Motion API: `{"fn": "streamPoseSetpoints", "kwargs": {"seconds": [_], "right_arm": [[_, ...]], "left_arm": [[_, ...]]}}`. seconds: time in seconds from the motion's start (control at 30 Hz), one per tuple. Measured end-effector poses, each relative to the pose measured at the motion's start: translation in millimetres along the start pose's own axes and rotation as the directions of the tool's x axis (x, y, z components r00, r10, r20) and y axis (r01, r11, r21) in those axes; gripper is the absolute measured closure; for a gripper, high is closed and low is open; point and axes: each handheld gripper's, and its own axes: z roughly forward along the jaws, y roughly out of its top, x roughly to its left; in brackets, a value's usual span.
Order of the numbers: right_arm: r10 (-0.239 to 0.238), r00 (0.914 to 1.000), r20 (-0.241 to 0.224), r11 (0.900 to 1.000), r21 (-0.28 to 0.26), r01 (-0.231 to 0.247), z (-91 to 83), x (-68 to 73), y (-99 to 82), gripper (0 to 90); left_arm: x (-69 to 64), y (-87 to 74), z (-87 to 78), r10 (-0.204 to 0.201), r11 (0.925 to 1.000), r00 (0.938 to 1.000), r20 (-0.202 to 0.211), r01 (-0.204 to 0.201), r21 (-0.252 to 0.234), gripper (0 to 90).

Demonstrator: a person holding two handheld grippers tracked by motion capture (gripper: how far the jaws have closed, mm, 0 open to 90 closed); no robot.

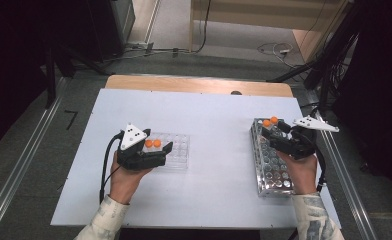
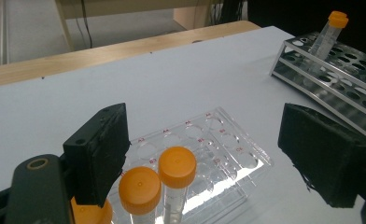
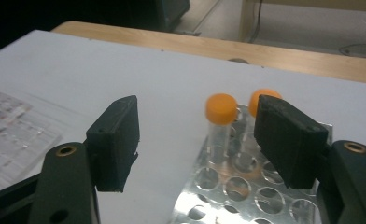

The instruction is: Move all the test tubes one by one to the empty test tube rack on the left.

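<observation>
Two clear tubes with orange caps (image 1: 152, 143) stand in a clear well plate (image 1: 180, 151) on the white table. My left gripper (image 1: 156, 149) is at the plate's near left end, open. In the left gripper view the capped tubes (image 2: 177, 166) stand between the wide-apart jaws, close to the left one, untouched. A metal tube rack (image 1: 274, 170) lies at the right with two orange-capped tubes (image 1: 270, 121) at its far end. My right gripper (image 1: 275, 132) hovers over that end, open. In the right gripper view one tube (image 3: 221, 109) stands ahead between the jaws; the right jaw partly hides the other.
The white sheet (image 1: 209, 115) covers a wooden table whose far edge (image 1: 199, 84) shows bare. The rack lies close to the table's right edge. Cables run over the floor behind, and dark stands rise at both sides.
</observation>
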Motion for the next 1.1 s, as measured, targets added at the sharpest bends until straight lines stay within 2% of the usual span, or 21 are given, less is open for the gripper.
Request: {"fn": "streamPoseSetpoints", "kwargs": {"seconds": [0.07, 0.13, 0.23, 0.3, 0.4, 0.57, 0.73, 1.03, 1.1], "right_arm": [[-0.015, 0.9998, 0.013, 0.9998, 0.014, 0.015, 5.0, -4.1, -2.2, 32.1], [-0.042, 0.9979, 0.049, 0.9991, 0.007, 0.042, 9.1, -6.7, -3.9, 36.9], [-0.055, 0.9979, 0.034, 0.9985, 0.002, 0.055, 14.4, -11.7, -4.5, 44.2], [-0.053, 0.9986, 0.003, 0.9983, 0.024, 0.053, 18.5, -13.2, -4.4, 46.1], [-0.061, 0.9981, -0.012, 0.9965, 0.057, 0.061, 24.8, -12.6, -5.1, 49.1], [-0.055, 0.9984, 0.014, 0.9936, 0.099, 0.053, 34.1, -14.1, -6.0, 55.6], [-0.077, 0.9962, 0.041, 0.9884, 0.135, 0.071, 41.1, -10.5, -4.7, 59.7], [-0.081, 0.9953, 0.052, 0.9782, 0.195, 0.070, 54.2, -10.3, -5.8, 66.7], [-0.094, 0.9937, 0.060, 0.9724, 0.219, 0.079, 57.4, -8.7, -6.5, 67.0]], "left_arm": [[0.0, 0.1, -0.3, 0.002, 1.0000, 1.0000, 0.001, -0.002, 0.001, 16.9], [-0.2, 0.3, -0.7, 0.005, 1.0000, 1.0000, 0.001, -0.005, 0.001, 16.9], [-0.7, 0.7, -1.2, 0.005, 1.0000, 1.0000, 0.002, -0.005, -0.001, 16.9], [-0.9, 0.7, -1.3, 0.006, 1.0000, 1.0000, 0.002, -0.006, -0.001, 16.9], [-0.9, 0.8, -1.3, 0.005, 1.0000, 1.0000, 0.000, -0.005, -0.002, 17.0], [-1.7, 0.8, -1.0, 0.010, 1.0000, 1.0000, 0.002, -0.010, -0.001, 17.1], [-1.2, 1.0, -1.0, 0.004, 1.0000, 1.0000, 0.001, -0.004, -0.002, 17.3], [-2.2, 1.3, -1.5, 0.005, 1.0000, 1.0000, 0.004, -0.005, -0.005, 17.9], [-3.2, 1.2, -1.3, 0.009, 0.9999, 1.0000, 0.005, -0.009, -0.006, 17.9]]}}
